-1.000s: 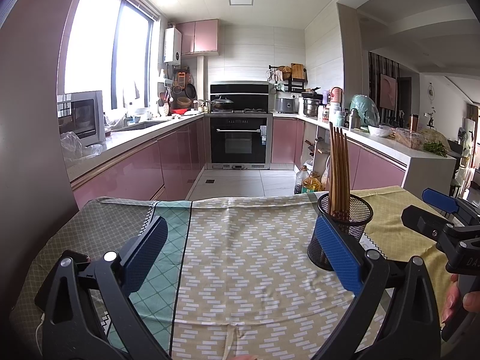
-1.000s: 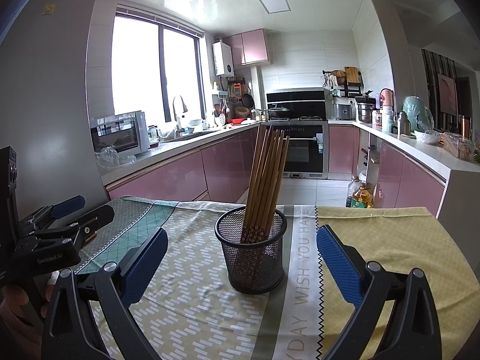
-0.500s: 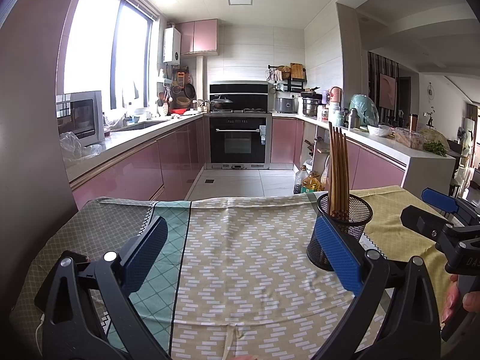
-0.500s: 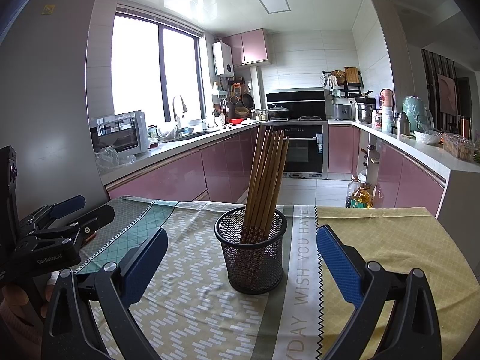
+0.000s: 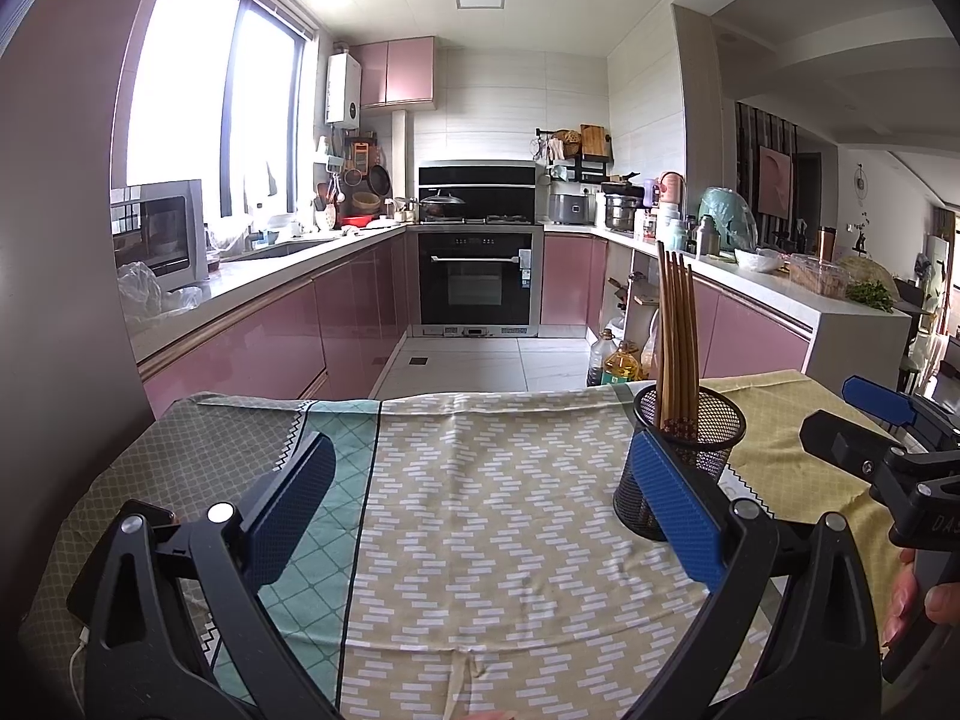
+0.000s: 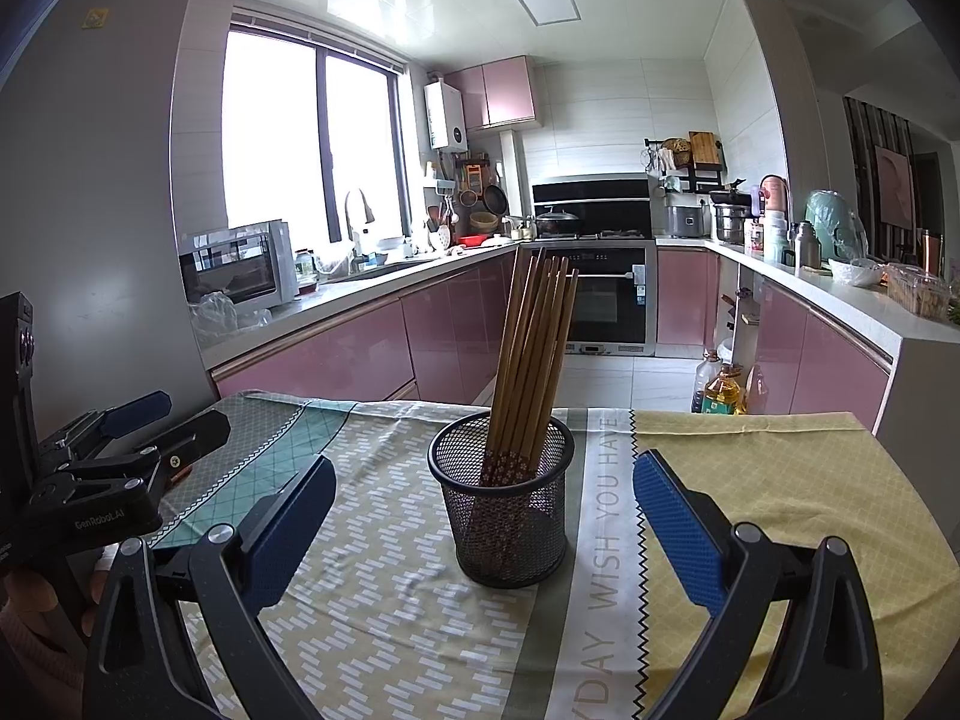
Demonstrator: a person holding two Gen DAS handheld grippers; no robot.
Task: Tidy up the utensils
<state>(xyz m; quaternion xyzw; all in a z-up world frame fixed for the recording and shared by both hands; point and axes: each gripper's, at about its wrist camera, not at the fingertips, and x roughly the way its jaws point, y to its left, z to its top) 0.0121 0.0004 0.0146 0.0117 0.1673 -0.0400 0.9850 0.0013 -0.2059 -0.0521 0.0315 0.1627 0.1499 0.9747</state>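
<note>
A black mesh cup (image 6: pixel 503 498) stands upright on the patterned tablecloth (image 6: pixel 384 618), holding several brown chopsticks (image 6: pixel 534 354) that lean to the right. My right gripper (image 6: pixel 483 525) is open, its blue pads wide apart, with the cup just beyond and between them. In the left wrist view the same mesh cup (image 5: pixel 690 450) with the chopsticks (image 5: pixel 675 330) sits at the right, partly behind the right blue pad. My left gripper (image 5: pixel 480 501) is open over bare cloth with nothing between its fingers.
The table's far edge (image 5: pixel 480 399) drops to a tiled kitchen floor with oil bottles (image 5: pixel 618 363) near it. Pink cabinets (image 5: pixel 270 348) and an oven (image 5: pixel 474 282) lie beyond. Each view shows the other gripper held by a hand (image 5: pixel 918 594) at the table's side.
</note>
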